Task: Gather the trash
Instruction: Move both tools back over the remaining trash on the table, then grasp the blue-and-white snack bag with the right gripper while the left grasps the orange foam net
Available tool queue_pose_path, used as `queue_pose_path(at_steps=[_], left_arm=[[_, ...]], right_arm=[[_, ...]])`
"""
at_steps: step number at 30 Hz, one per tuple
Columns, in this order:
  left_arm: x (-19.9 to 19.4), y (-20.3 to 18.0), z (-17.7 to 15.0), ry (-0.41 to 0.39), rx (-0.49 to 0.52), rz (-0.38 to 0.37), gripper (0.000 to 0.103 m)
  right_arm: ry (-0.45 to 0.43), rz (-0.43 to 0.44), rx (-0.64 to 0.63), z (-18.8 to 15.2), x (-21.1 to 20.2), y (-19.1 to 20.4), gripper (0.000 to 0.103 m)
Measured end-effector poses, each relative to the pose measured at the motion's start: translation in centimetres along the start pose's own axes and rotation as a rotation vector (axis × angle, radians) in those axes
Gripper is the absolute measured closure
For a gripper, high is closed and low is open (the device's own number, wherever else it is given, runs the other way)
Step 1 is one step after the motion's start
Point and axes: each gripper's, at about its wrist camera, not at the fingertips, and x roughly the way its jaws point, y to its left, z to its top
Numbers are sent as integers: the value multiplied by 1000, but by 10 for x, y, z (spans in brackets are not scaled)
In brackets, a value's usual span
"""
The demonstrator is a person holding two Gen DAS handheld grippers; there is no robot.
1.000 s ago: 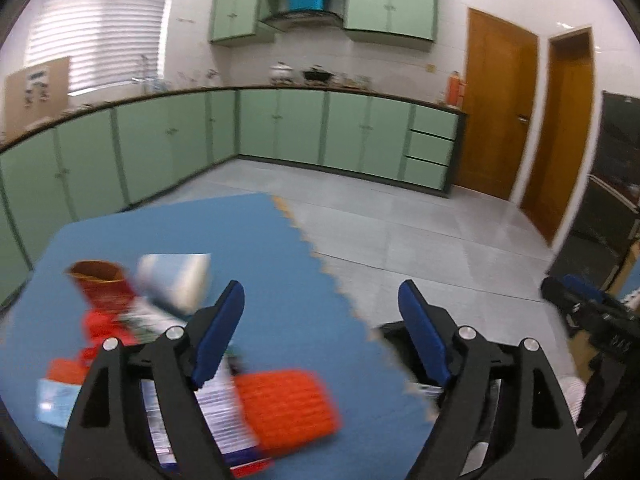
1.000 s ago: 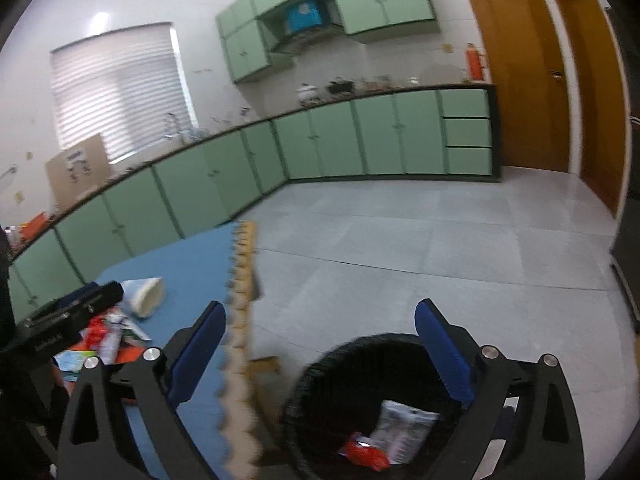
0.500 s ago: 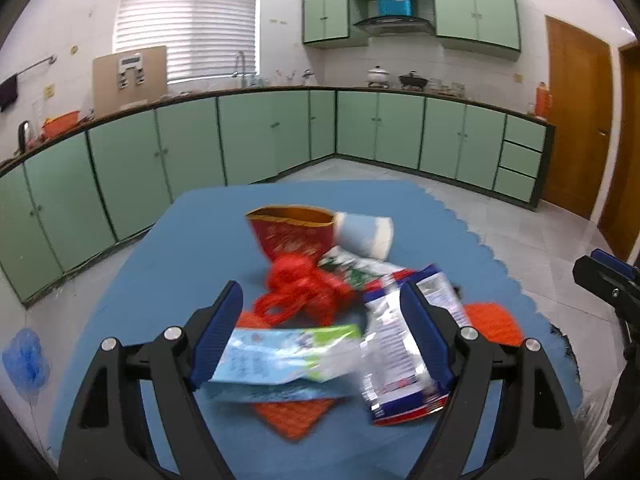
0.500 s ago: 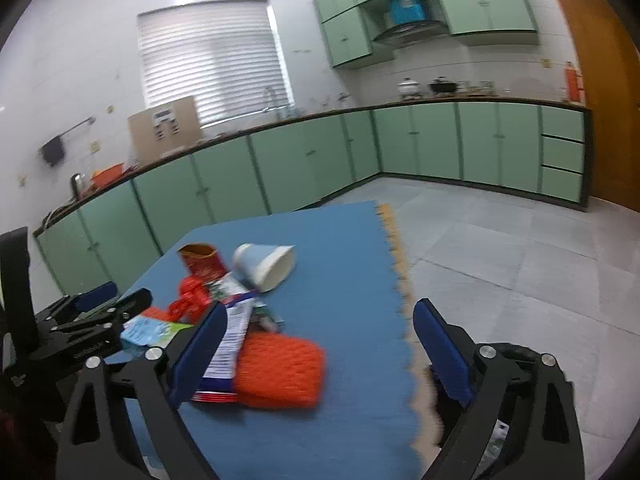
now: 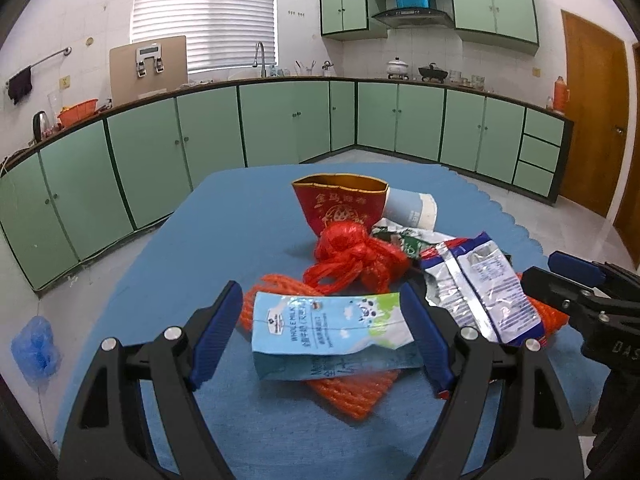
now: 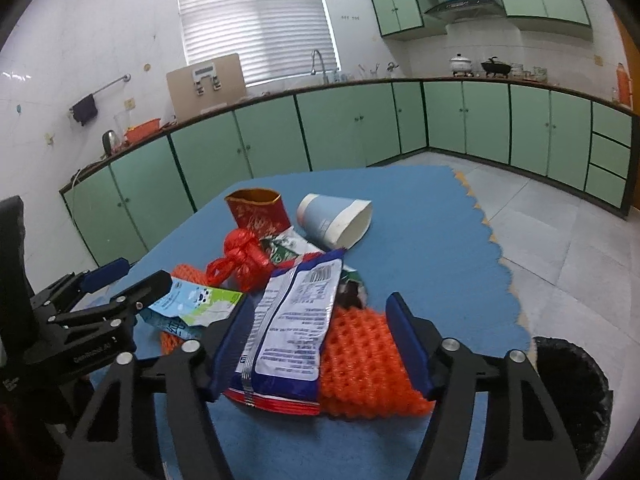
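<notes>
**Both tongs over the trash pile**

Trash lies heaped on the blue mat (image 5: 224,240) in front of me. My left gripper (image 5: 326,338) stands spread, with the flattened milk carton (image 5: 332,320) between its blue pads; I cannot tell whether either pad touches the carton, and it is not pinched. Under the carton lies a piece of orange foam netting (image 5: 352,394). Just behind it sits a knotted red plastic bag (image 5: 352,256), then a red and gold paper bag (image 5: 340,204) standing open, with a blue and white paper cup (image 5: 410,208) on its side beside it.

My right gripper (image 6: 320,350) has just been closing its jaws, yet they stand apart. Between them lie a blue, white and silver snack wrapper (image 6: 298,320) and a second piece of orange netting (image 6: 362,364), side by side. The left pad is at the wrapper's edge, while a gap shows between the right pad and the netting. The black waste bin (image 6: 572,392) stands on the tiled floor off the mat's scalloped edge, at the lower right of that view.
</notes>
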Motion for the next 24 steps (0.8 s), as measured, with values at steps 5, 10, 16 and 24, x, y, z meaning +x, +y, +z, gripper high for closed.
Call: queue_pose_path(at_steps=[5, 10, 16, 24], left_arm=[[6, 2, -4, 15, -4, 5, 25], [8, 5, -7, 17, 2, 21, 25], [7, 11, -7, 17, -9, 34, 25], [9, 11, -6, 22, -17, 23, 24]], right_arm=[[27, 23, 16, -3, 9, -1, 46], [56, 58, 17, -4, 17, -2, 52], [98, 109, 51, -8, 27, -4, 61], [104, 131, 49, -5, 23, -4, 81]])
